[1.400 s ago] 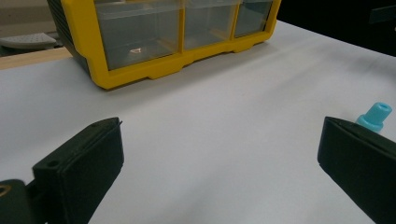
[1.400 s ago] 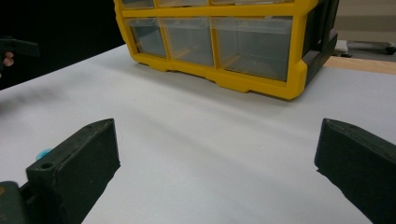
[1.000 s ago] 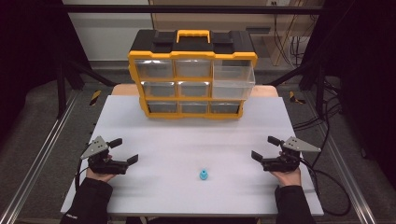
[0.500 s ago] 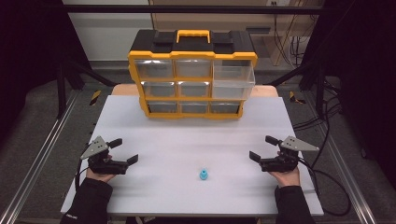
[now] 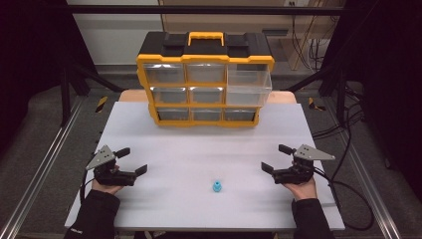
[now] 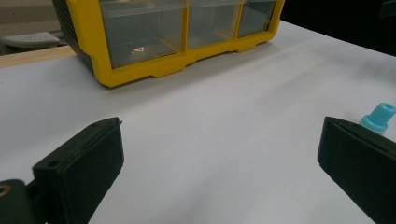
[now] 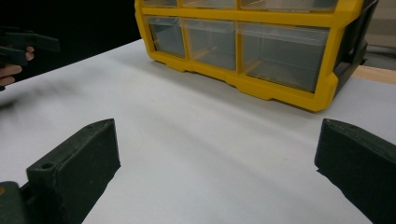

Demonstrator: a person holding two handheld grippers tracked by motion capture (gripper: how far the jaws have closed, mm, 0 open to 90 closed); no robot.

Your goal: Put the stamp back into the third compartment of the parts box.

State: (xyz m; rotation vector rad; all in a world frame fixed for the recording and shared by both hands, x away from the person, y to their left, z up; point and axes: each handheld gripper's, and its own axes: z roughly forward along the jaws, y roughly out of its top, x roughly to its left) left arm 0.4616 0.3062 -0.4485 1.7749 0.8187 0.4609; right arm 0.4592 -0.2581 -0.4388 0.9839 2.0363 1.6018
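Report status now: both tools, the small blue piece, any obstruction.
Left tool open, right tool open, both empty. Blue piece upright on table, between them, untouched. Path clear.

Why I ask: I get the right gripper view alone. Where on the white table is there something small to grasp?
Observer: A small blue plastic cap stands near the front edge of the white table, between the two grippers in the high view.
Operator: Which gripper is nearer to it?
Observer: The right gripper, jaws open, looks somewhat nearer than the left gripper, which is open too.
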